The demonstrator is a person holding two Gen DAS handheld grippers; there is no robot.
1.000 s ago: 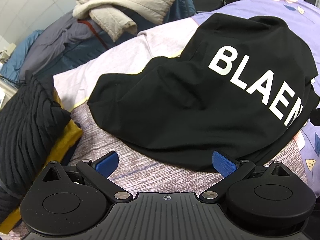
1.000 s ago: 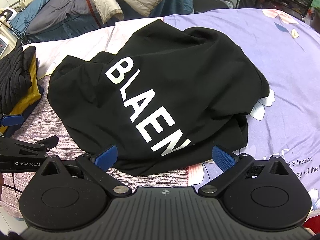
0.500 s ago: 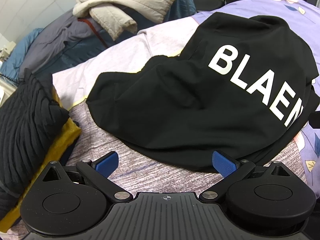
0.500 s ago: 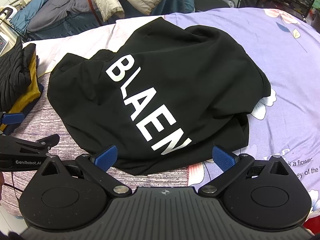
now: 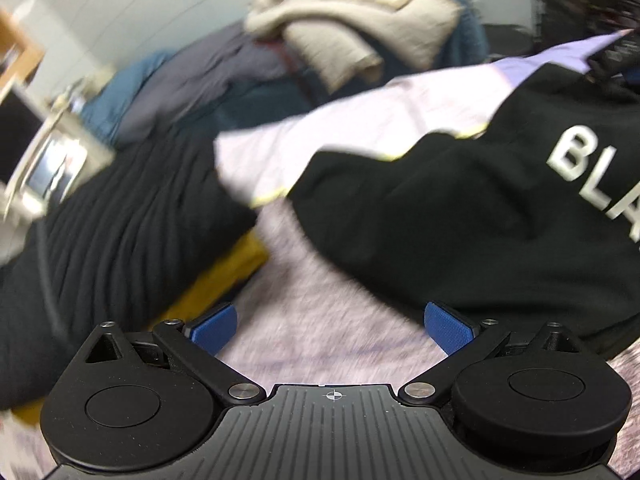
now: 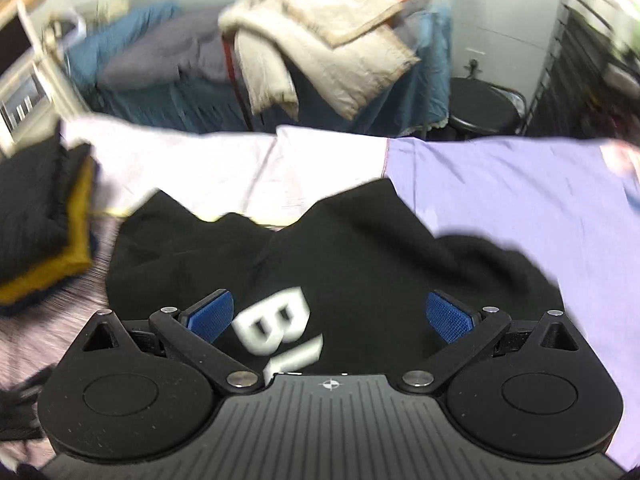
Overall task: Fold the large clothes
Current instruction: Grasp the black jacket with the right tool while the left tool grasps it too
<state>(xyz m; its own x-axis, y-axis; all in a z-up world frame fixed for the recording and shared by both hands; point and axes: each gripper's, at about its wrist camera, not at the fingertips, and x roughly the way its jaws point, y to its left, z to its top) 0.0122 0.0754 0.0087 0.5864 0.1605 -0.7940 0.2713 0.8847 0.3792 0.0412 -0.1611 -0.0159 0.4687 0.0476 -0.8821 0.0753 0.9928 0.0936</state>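
A crumpled black T-shirt [image 5: 460, 216] with white lettering lies on the bed; it also shows in the right wrist view [image 6: 360, 256]. My left gripper [image 5: 332, 326] is open and empty over the striped cover, just off the shirt's left edge. My right gripper [image 6: 328, 316] is open and empty above the shirt's far part, over the white letters. Both views are motion-blurred.
A stack of folded black and mustard clothes [image 5: 112, 248] lies at the left, also in the right wrist view [image 6: 44, 232]. Beige quilts [image 6: 320, 40] are piled on blue bedding behind. A black stool [image 6: 484, 108] stands at the back right. Lilac sheet [image 6: 520, 184] covers the right.
Both grippers have moved forward fast. The left one has swung left toward the shirt's left edge and the folded stack. The right one has moved over the shirt toward its far edge.
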